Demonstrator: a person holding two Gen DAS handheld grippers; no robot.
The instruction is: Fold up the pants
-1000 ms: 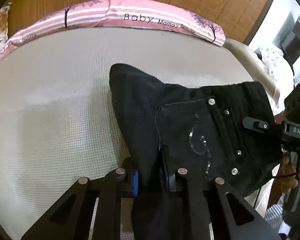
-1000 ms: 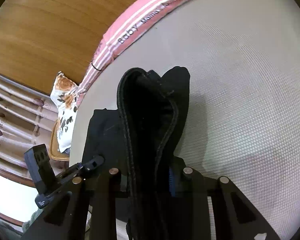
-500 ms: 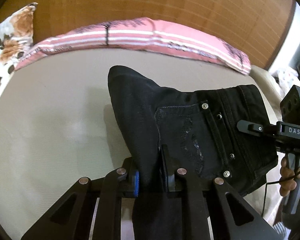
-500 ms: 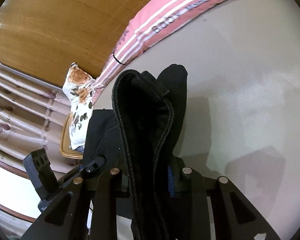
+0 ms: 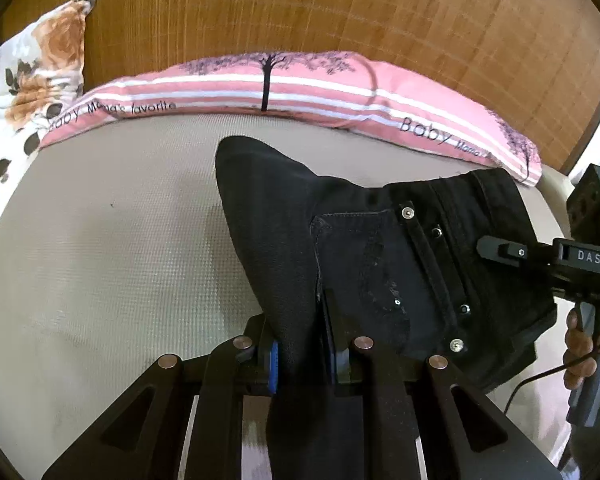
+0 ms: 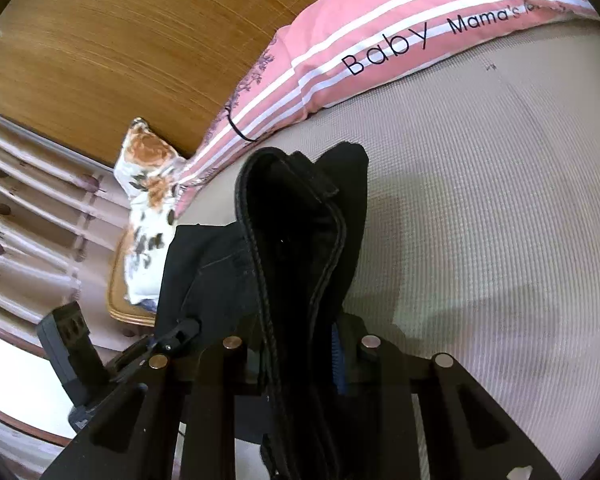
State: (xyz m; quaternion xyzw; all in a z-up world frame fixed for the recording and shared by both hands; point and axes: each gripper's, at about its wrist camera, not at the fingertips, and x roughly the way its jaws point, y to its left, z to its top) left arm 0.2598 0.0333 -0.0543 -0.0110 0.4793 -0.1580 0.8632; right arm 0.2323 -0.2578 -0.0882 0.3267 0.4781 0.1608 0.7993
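Note:
The black pants [image 5: 364,248] hang between both grippers above the beige mattress [image 5: 100,248]. A back pocket with sequins and metal rivets faces the left wrist camera. My left gripper [image 5: 300,344] is shut on a fold of the black fabric. My right gripper [image 6: 300,340] is shut on the waistband edge of the pants [image 6: 300,240], which stands up in front of its camera. The right gripper also shows at the right edge of the left wrist view [image 5: 500,248], and the left gripper at the lower left of the right wrist view [image 6: 180,332].
A pink striped pillow [image 5: 300,88] lies along the wooden headboard [image 5: 300,12]. A floral pillow [image 5: 32,76] sits at the far left. Curtains [image 6: 24,216] and a wooden stool [image 6: 124,312] stand beyond the bed's edge.
Both grippers have carried the pants toward the headboard and turned; the pink pillow looms larger and the floral pillow has come into the left view. Both grips are unchanged.

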